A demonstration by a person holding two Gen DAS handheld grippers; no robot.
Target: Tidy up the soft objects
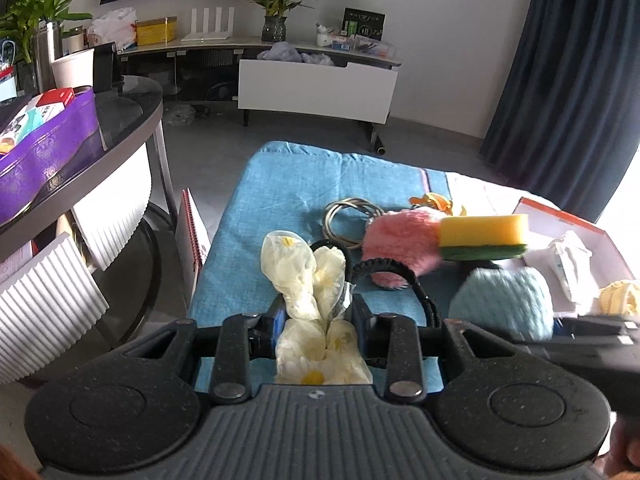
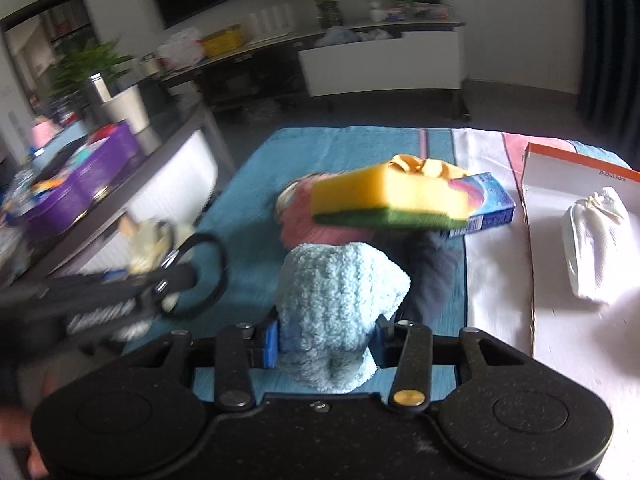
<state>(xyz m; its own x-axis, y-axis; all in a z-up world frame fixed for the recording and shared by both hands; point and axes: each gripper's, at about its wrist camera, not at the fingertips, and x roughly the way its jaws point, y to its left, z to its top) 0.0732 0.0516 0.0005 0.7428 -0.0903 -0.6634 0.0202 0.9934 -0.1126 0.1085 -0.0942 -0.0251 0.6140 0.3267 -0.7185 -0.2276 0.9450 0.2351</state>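
two soft things were gripped over the blue cloth (image 1: 280,184): the left gripper (image 1: 318,312) pinched a pale, crinkly daisy-print bundle (image 1: 304,276), and the right gripper (image 2: 326,340) squeezed a fluffy light-blue cloth (image 2: 340,292). only the right wrist view showed the blue carton (image 2: 486,206) behind the yellow-green sponge (image 2: 384,200); only the left showed coiled cable (image 1: 348,220).

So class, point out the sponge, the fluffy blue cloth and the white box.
sponge (image 2: 384,192): right wrist view, yellow top face.
fluffy blue cloth (image 2: 340,292): right wrist view, fuzzy front.
white box (image 2: 568,172): right wrist view, back wall.
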